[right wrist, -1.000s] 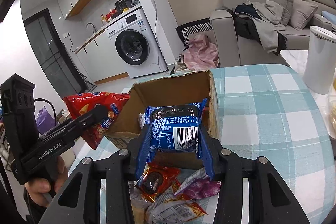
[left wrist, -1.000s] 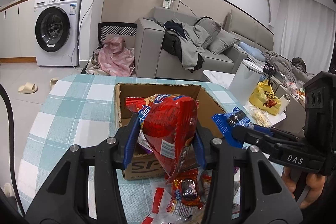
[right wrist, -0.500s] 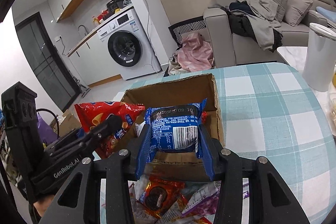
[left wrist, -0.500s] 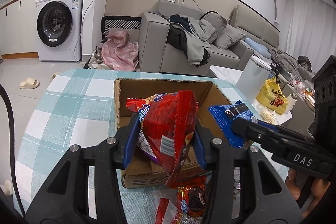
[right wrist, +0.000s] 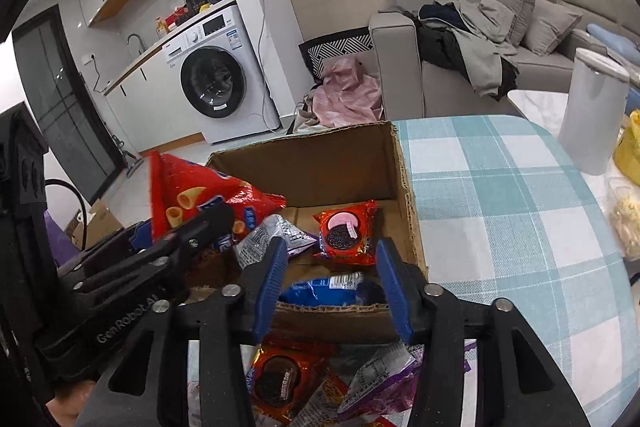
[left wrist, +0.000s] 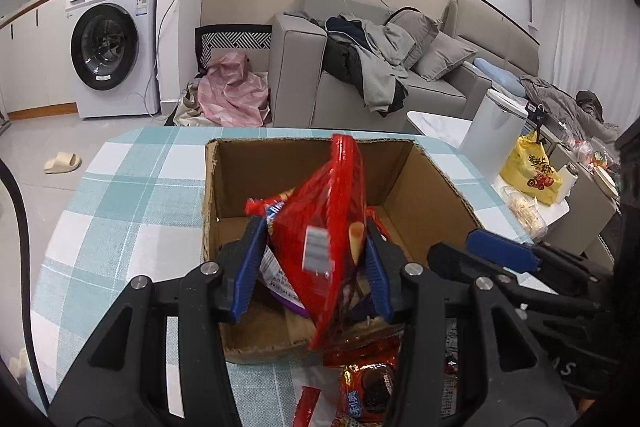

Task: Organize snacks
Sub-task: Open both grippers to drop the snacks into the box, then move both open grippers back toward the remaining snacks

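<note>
While your left claw [left wrist: 316, 251] pinches the red crinkled snack bag printed with cone-shaped crisps [left wrist: 324, 227] between its blue pads, the bag stands nearly upright over the open brown cardboard box [left wrist: 424, 187], its top seam level with the far wall and its lower corner hanging down past the near wall. From the right wrist view the same bag [right wrist: 192, 195] juts up and leftward above the box's left edge [right wrist: 316, 163], with the left claw [right wrist: 200, 227] clamped low on it.

Your right claw [right wrist: 332, 287] hangs spread wide and grips nothing; its blue pads straddle the near wall of the box. Directly below and between those pads lies a blue foil cookie packet [right wrist: 324, 291], flat on the box floor against the near wall and apart from both pads. Further in sits a red cookie packet showing a dark sandwich biscuit [right wrist: 346, 237], and to its left a silver and purple wrapper [right wrist: 272, 237].

On the teal and white checked tabletop [right wrist: 500, 227], just before the box, more loose packets are heaped, among them another red biscuit packet [right wrist: 280, 383] and a purple wrapper [right wrist: 380, 383].
</note>
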Tool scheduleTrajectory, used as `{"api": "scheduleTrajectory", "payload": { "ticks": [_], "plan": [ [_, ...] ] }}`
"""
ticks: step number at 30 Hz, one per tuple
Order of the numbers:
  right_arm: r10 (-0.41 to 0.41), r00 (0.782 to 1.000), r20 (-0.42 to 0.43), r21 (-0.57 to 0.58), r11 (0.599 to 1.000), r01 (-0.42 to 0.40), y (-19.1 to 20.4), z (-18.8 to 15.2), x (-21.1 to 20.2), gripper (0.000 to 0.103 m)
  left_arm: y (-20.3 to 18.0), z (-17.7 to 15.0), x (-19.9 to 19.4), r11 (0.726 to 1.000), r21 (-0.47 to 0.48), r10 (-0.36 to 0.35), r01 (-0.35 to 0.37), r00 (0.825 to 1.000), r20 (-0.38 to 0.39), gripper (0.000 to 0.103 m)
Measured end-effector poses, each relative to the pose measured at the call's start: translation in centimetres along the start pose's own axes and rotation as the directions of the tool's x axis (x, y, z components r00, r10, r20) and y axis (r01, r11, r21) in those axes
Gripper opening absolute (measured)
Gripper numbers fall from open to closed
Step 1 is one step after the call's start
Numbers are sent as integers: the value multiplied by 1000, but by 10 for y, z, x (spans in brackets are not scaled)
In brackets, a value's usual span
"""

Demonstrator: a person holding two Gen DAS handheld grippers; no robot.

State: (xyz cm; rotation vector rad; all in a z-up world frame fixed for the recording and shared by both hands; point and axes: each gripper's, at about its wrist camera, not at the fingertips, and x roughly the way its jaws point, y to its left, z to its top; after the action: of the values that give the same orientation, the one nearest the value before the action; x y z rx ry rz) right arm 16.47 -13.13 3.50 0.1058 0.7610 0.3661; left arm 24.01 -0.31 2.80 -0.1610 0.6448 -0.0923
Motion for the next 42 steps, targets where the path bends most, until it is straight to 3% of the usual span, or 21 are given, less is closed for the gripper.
{"api": "scheduleTrajectory", "payload": {
  "ticks": [3,5,8,13,21,25,34,42],
  "plan": [
    [-37,999,40,-52,998,39,4,-4,-10,68,3,-4,-3,1000,-11,-3,3,1000,-18,51],
    [-22,998,57,-58,998,25,0,-7,-17,87,8,-7,-10,1000,-31,0,-1,1000,-19,71],
    [0,998,69,-61,998,5,-4,-9,-27,99,8,-11,-25,1000,-17,-2,2,1000,4,86],
    [12,999,41,-97,995,-8,-2,-13,-35,102,2,-18,-47,998,12,65,-65,998,26,100],
    [-26,1000,8,-183,983,27,0,-29,-52,103,-5,-38,-71,996,46,75,-76,997,14,102],
    [0,999,-41,-191,982,-8,0,-32,-54,103,-6,-46,-74,995,44,86,-85,996,-17,102],
    [-31,994,-108,-251,968,3,2,-46,-46,103,-2,-64,-87,993,23,113,-112,993,-46,102],
    [-37,983,-178,-270,963,-12,-2,-56,-35,103,-3,-72,-77,992,11,129,-128,987,-99,102]
  ]
}}
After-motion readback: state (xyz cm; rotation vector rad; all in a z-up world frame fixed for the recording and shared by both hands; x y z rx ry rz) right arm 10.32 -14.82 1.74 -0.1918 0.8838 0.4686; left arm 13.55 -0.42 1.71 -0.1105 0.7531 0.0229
